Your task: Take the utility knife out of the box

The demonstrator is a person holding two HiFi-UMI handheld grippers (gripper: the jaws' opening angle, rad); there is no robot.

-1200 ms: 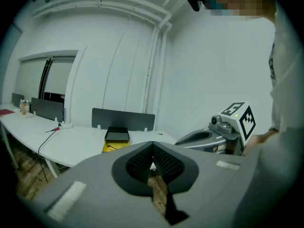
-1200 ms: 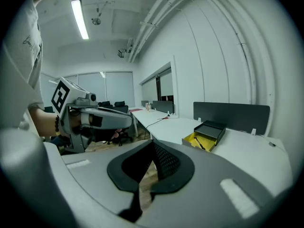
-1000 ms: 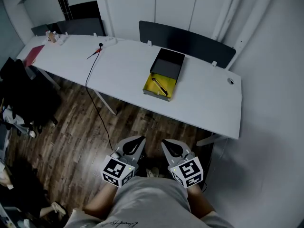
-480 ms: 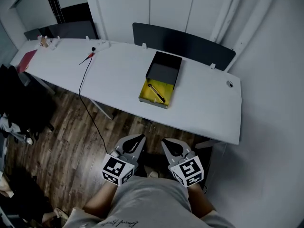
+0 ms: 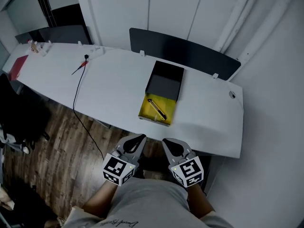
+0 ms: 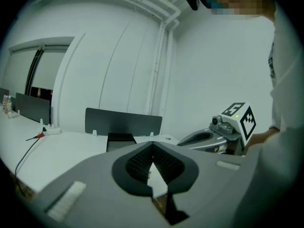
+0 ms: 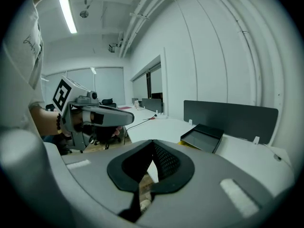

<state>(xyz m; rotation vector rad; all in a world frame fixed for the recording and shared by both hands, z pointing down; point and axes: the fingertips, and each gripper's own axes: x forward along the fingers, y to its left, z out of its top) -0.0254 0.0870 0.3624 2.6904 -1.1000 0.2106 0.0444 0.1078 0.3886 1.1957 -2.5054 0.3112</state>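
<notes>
**Student:** Where does the utility knife (image 5: pixel 157 108) lie?

**Tutor:** In the box (image 5: pixel 161 93), on the white table (image 5: pixel 114 84). The box has two parts: a black sleeve (image 5: pixel 165 79) on the side toward the table's far edge, and a yellow tray (image 5: pixel 148 112) drawn out toward the near edge. The knife rests slantwise on the tray floor, one end toward the sleeve and the other toward the tray's near right corner. The tray's front wall sits just short of the table's near edge, in the right half of the table.

**Student:** And the two tools?

**Tutor:** The left gripper (image 5: pixel 137 140) and the right gripper (image 5: pixel 169 144) are held side by side close to the person's body, over the wooden floor (image 5: pixel 57 146). Both are short of the table's near edge and well apart from the box. Each points toward the table. In each gripper's own view the jaws meet at the tips, with nothing between them: left gripper (image 6: pixel 152 145), right gripper (image 7: pixel 153 141). Both are closed and empty.

**Student:** What else does the table carry?

**Tutor:** A dark cable (image 5: pixel 78 91) crosses its left half and drops over the near edge to the floor. A dark partition panel (image 5: pixel 185 51) stands along the far edge, behind the box.
</notes>
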